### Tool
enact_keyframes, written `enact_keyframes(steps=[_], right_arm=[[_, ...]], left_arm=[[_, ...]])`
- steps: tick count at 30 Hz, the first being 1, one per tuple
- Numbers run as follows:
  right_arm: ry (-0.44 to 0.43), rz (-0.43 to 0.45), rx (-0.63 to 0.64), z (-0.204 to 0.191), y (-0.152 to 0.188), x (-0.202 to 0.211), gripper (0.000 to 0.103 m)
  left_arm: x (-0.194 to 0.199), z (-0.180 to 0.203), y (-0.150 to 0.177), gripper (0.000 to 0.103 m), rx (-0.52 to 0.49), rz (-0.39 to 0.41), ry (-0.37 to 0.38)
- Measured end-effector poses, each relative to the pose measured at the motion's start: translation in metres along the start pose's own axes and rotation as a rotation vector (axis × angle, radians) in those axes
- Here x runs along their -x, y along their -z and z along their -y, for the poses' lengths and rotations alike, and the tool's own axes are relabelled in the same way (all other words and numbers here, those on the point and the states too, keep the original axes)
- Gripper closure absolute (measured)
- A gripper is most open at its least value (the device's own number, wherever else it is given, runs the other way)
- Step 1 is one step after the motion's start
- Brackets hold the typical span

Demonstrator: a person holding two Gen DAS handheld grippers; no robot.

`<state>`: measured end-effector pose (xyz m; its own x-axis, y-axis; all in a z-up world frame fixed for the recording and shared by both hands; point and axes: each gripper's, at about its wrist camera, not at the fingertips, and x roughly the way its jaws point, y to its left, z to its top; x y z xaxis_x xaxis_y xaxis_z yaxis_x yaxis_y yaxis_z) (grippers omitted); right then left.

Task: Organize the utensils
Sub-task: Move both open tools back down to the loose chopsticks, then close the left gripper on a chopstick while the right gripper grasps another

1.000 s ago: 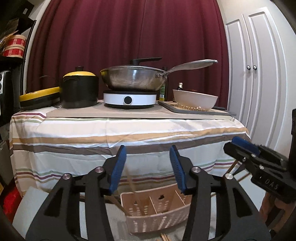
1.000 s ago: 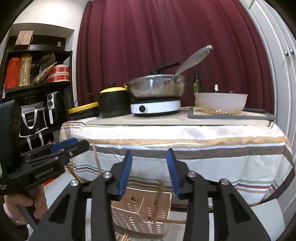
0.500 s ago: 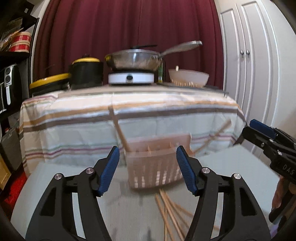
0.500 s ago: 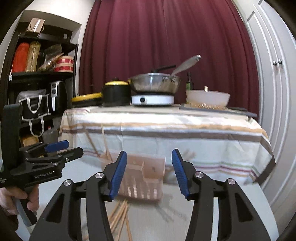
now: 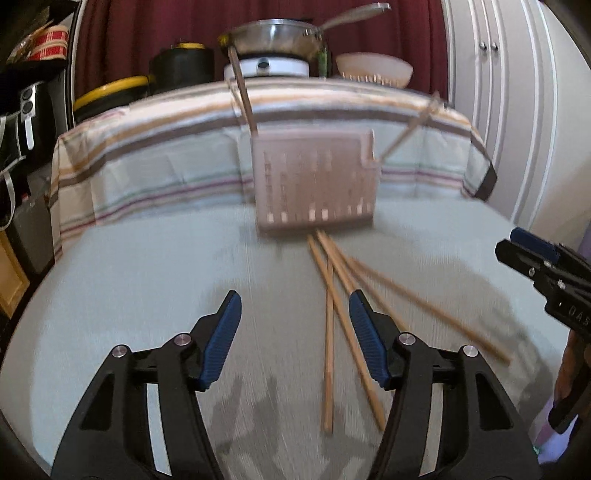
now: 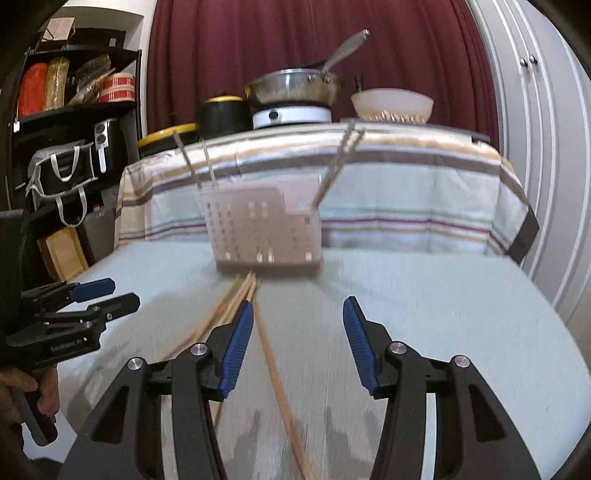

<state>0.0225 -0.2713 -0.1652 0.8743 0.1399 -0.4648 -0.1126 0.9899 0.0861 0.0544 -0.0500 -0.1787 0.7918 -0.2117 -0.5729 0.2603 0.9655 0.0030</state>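
A pinkish perforated utensil basket point(image 5: 314, 184) point(image 6: 262, 229) stands on the pale table top point(image 5: 147, 277), with a few wooden chopsticks point(image 5: 243, 92) sticking up out of it. Several loose chopsticks point(image 5: 328, 332) point(image 6: 273, 365) lie fanned on the table in front of the basket. My left gripper point(image 5: 293, 299) hovers over their near ends, its jaws closing, and nothing is gripped between them. To the right of the chopsticks my right gripper point(image 6: 298, 302) is open and empty. Each gripper also shows at the edge of the other's view, the right gripper point(image 5: 511, 242) and the left gripper point(image 6: 123, 293).
Behind the basket stands a higher table under a striped cloth point(image 5: 166, 140), carrying a steel pan point(image 5: 277, 35) on a hotplate, a black pot point(image 5: 181, 64) and a white bowl point(image 5: 373, 68). Dark shelves point(image 6: 74, 110) stand left, white cupboard doors point(image 5: 498, 92) right.
Both grippers have dropped and tilted downward toward the low table. The basket has shifted up in view and the loose chopsticks in front of it have come into sight.
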Motion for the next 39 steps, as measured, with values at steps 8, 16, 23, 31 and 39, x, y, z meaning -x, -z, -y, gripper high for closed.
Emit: enact_keyframes(steps=[8,16,23,31,39], right_arm=[[-0.020,-0.071,-0.009,-0.005,0.039,0.001,0.054],[-0.027,-0.064,-0.018,-0.004,0.047,0.008,0.054],[-0.019,-0.058,-0.049,0.008,0.052,0.012,0.055],[-0.025,-0.045,-0.074,0.016,0.054,0.013,0.055],[-0.036,-0.054,-0.068,0.013,0.056,0.012,0.055]], left_arm=[[-0.005,0.004,0.029,0.050,0.036,-0.059,0.029],[0.002,0.029,0.042,0.069,0.024,-0.051,0.040],[-0.001,0.046,0.049,0.074,-0.005,-0.076,0.041],[-0.011,0.052,0.056,0.078,0.003,-0.109,0.015],[-0.011,0.047,0.057,0.096,0.030,-0.096,0.024]])
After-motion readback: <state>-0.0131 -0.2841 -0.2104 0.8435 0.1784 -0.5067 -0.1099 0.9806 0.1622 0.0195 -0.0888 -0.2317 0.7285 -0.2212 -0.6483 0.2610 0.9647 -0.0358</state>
